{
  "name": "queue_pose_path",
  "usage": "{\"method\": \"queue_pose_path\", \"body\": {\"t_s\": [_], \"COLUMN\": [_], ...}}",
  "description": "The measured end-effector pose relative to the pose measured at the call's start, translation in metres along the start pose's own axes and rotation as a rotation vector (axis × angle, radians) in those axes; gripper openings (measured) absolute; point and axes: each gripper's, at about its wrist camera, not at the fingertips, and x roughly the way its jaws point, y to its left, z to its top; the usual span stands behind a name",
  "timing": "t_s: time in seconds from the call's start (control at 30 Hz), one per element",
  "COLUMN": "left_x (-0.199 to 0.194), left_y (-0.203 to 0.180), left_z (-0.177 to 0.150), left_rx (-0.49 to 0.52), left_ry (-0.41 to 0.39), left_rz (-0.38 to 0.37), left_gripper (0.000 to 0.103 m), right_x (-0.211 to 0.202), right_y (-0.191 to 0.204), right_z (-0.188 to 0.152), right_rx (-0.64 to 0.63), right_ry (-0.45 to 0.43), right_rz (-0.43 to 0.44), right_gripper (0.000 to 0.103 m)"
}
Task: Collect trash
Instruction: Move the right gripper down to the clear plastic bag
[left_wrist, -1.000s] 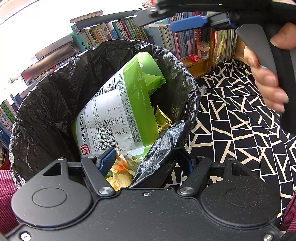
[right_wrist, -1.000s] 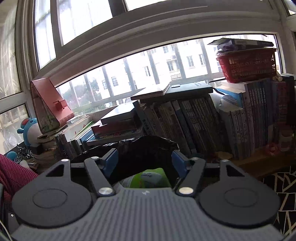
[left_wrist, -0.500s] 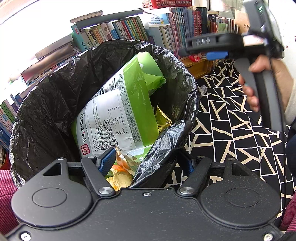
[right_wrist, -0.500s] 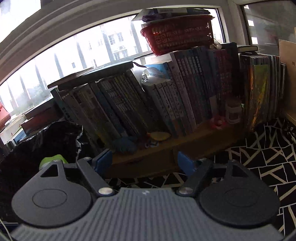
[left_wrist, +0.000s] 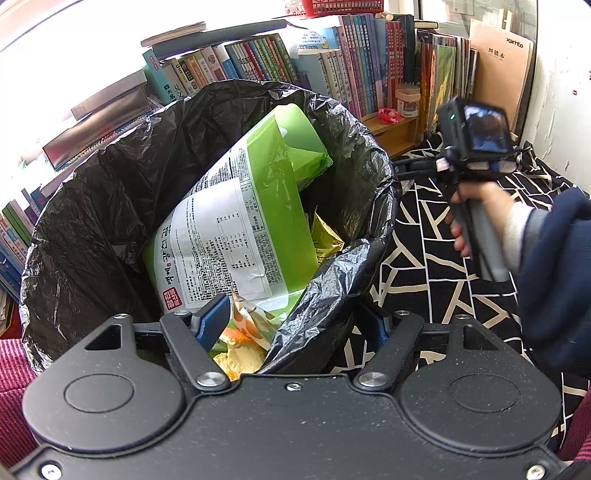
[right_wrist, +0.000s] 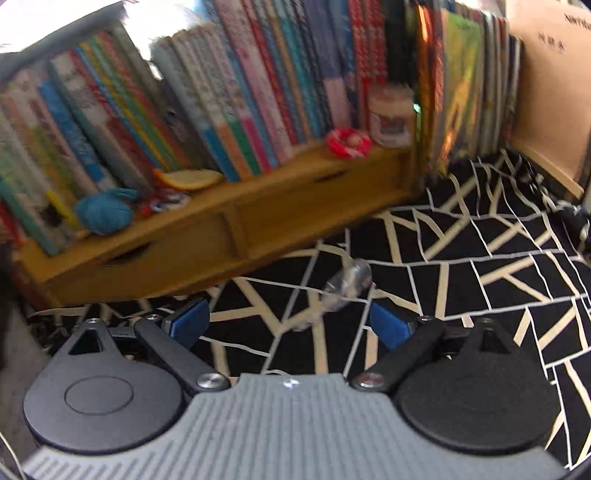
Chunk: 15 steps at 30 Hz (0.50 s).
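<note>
Clear crumpled plastic wrapper (right_wrist: 343, 286), lying on black-and-cream patterned cloth (right_wrist: 480, 280)

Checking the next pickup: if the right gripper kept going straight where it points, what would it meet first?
Probably the clear wrapper on the patterned cloth; it lies just ahead of the right gripper, whose jaws are opening with nothing between them. Depth is blurred.

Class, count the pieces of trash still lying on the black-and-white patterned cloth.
1. A crumpled clear plastic bottle lies on the patterned cloth, just ahead of the right gripper, in front of the wooden shelf. Other pieces may lie out of view.
</note>
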Motion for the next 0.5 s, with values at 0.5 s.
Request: {"method": "queue_pose_path", "body": {"t_s": [0.5], "left_x": [-0.001], "left_y": [-0.001], "left_z": [0.0], "left_rx": [0.008], "left_ry": [-0.007], "left_rz": [0.001], "left_gripper": [0.072], "right_x": [0.077], "right_y": [-0.029], "right_z": [0.012], "right_rx": [0.168], "right_ry": [0.063], "right_rz": [-0.213], "right_gripper": [0.099]}}
